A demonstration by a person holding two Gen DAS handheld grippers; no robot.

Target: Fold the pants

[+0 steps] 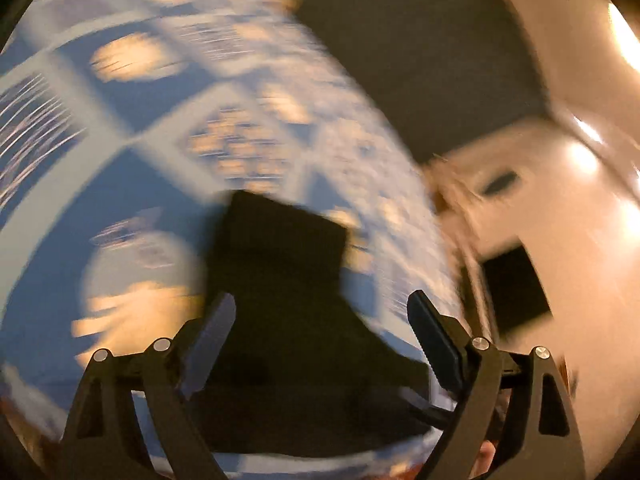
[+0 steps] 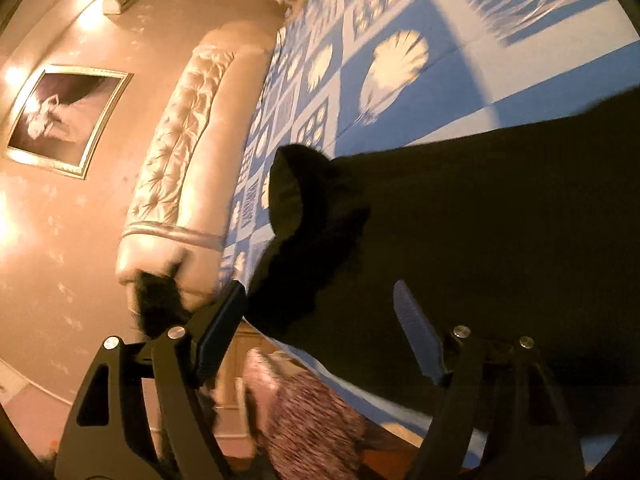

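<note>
Black pants [image 2: 480,220] lie on a blue bedspread [image 2: 400,92] printed with cream shells. One open end of the fabric [image 2: 292,192] curls up and shows its inside. My right gripper [image 2: 318,288] is open just above the near part of the pants, its pads clear of the cloth. The left wrist view is blurred. In it the pants [image 1: 288,280] are a dark shape on the bedspread [image 1: 120,160]. My left gripper [image 1: 322,300] stands wide open over them, and its fingers [image 1: 430,332] do not press on the fabric.
A cream tufted headboard [image 2: 188,128] runs along the bed's far side, below a wall with a framed picture [image 2: 64,120]. A speckled pink-brown item [image 2: 304,412] lies beyond the bed's near edge. Past the bed in the left wrist view are a pale floor and a dark square [image 1: 516,288].
</note>
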